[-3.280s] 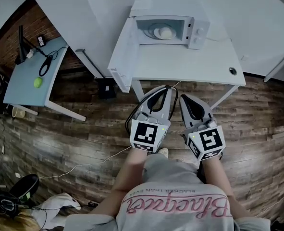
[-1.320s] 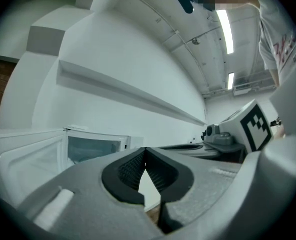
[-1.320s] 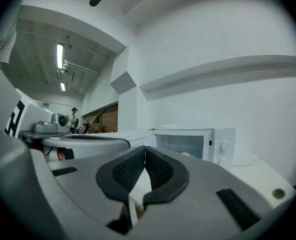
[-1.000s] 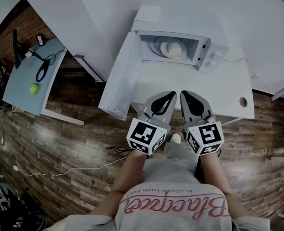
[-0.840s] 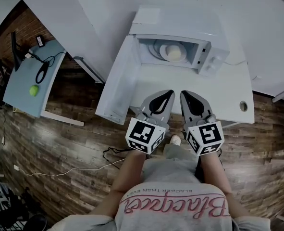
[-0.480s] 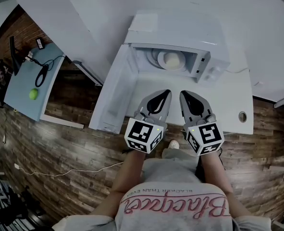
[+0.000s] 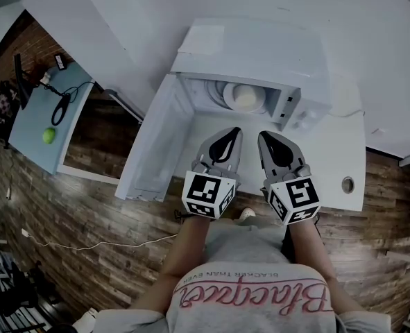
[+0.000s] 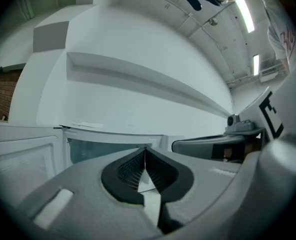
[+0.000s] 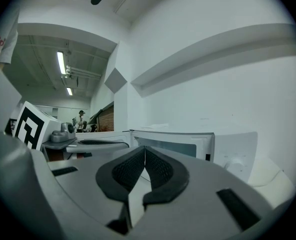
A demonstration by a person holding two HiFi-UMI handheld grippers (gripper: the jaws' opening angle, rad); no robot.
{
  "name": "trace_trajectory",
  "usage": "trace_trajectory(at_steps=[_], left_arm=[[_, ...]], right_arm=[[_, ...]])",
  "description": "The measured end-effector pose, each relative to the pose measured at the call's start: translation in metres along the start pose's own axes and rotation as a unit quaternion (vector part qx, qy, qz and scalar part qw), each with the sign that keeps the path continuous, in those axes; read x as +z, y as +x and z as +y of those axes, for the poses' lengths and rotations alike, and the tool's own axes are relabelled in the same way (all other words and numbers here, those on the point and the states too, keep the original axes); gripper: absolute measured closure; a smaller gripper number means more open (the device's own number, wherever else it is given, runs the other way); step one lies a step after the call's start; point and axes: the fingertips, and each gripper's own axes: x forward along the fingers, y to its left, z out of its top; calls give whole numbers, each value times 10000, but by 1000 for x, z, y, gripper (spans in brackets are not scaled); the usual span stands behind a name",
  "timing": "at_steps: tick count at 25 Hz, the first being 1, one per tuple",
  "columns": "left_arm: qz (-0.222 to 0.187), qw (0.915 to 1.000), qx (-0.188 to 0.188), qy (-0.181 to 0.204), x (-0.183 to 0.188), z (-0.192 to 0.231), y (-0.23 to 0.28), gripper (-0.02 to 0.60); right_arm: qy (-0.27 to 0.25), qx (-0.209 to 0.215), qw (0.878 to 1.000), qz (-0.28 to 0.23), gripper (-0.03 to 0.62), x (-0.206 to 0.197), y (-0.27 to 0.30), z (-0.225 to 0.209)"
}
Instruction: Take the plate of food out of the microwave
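Two clenched claws, plate (image 7: 222, 92) dead ahead of the left one

Left gripper (image 7: 233, 130): jaws pressed together, nothing between them. Right gripper (image 7: 263, 134): same, pads meeting, empty. Both hang over the table (image 7: 329, 168) just short of the microwave (image 7: 260, 50) mouth, side by side and pointing in

Plate sits inside the cavity with a pale round lump of food (image 7: 245, 99) on it, apart from both claws. From the left gripper it lies straight ahead along the jaw line; from the right gripper it is ahead and off to the left. Round plate, so no long axis to line up with, only the near rim facing the tips

Door (image 7: 152, 148) hangs wide open left of the left gripper, clear of the path

My read: left is the better-aligned claw, and both must open before reaching in. Neither gripper view shows the plate itself, only the cavity opening beyond the tips
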Motion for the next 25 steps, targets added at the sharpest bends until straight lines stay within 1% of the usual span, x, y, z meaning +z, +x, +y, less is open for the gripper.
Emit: trace_trajectory(at_steps=[4, 10, 12, 16, 19, 22, 25], left_arm=[[57, 10000, -37, -63, -5, -4, 10, 575], [239, 9996, -136, 19, -16, -9, 19, 572], [307, 9994, -156, -32, -21, -9, 21, 537], [398, 9989, -171, -198, -30, -11, 26, 503], [390, 9983, -129, -410, -36, -9, 27, 437], [368, 9978, -25, -552, -42, -1, 30, 426], [280, 9978, 83, -598, -47, 10, 36, 428]], right_arm=[[71, 22, 10000, 13, 582, -3, 1, -9], [275, 44, 9996, -47, 582, -7, -3, -15], [342, 53, 9994, -56, 582, -8, -4, -15], [379, 112, 9992, -51, 582, -11, -2, -15], [427, 115, 9990, -83, 582, -10, -1, -15], [618, 97, 9980, -108, 582, -10, 0, -18], [1079, 123, 9940, -147, 582, -10, 2, -23]])
